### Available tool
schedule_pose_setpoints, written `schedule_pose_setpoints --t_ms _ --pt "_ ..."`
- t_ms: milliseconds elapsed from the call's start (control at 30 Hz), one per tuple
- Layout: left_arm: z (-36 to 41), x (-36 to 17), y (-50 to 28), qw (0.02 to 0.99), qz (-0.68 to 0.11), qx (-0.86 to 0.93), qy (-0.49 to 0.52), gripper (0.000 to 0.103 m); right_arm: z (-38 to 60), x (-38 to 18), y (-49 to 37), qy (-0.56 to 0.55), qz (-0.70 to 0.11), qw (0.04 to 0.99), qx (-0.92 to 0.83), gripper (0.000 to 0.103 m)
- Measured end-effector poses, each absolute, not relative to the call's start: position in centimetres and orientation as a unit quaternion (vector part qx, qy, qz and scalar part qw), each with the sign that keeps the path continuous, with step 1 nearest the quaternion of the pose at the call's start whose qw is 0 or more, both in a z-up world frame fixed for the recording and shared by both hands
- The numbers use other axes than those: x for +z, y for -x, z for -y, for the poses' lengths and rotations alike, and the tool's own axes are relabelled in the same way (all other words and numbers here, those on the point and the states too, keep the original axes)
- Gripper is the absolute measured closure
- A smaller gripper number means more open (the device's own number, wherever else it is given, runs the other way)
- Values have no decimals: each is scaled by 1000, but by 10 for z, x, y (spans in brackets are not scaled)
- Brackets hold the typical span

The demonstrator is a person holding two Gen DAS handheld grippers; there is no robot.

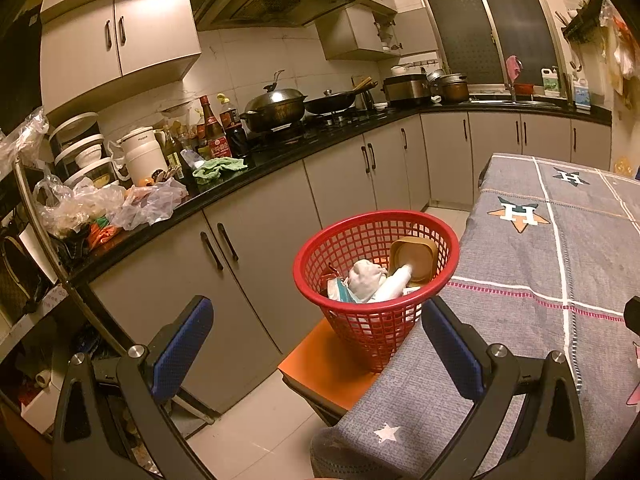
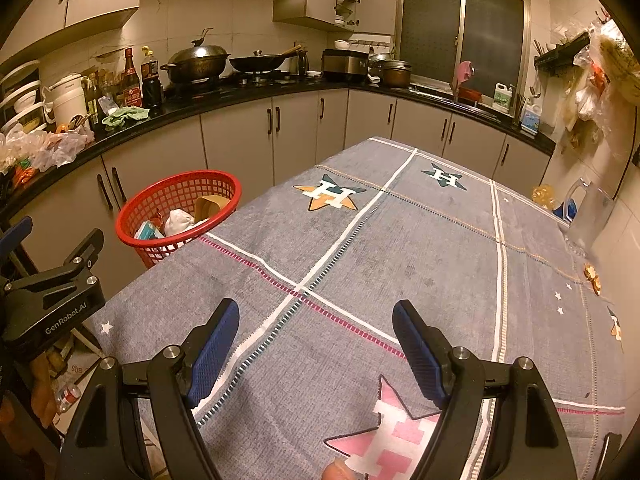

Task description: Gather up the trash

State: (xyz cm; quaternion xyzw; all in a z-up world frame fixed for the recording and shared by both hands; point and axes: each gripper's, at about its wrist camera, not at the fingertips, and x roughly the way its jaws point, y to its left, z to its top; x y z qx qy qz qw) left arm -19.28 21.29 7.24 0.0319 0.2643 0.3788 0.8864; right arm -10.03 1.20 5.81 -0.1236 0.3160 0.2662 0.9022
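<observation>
Both blue-padded grippers, left (image 1: 316,344) and right (image 2: 316,352), are held wide open, nothing gripped. Red plastic mesh basket (image 1: 340,240) with trash is set on an orange stool (image 1: 320,364) beside the grey star-patterned tablecloth's (image 2: 400,260) left edge.

Warm yellowish indoor light, fairly dim; window (image 1: 492,28) dark. Strong fisheye bending w/ black vignette at corners. Centre sharp, edges slightly soft. Glare on pot lid (image 2: 199,55); soft shadows under cabinets.

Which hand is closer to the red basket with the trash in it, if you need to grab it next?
Probably the left. The left gripper is open and faces the red basket directly, close ahead on the orange stool. The right gripper, also open, points over the tablecloth, with the basket off to its left.
</observation>
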Motion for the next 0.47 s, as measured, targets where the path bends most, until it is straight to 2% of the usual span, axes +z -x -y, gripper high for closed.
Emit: schedule_pose_setpoints --t_ms 267,467 --pt "-206 76 190 888 -266 373 -44 0 -9 58 101 118 -316 904 264 20" --pt "-169 86 163 907 -277 309 -69 0 27 60 85 82 -326 915 224 20"
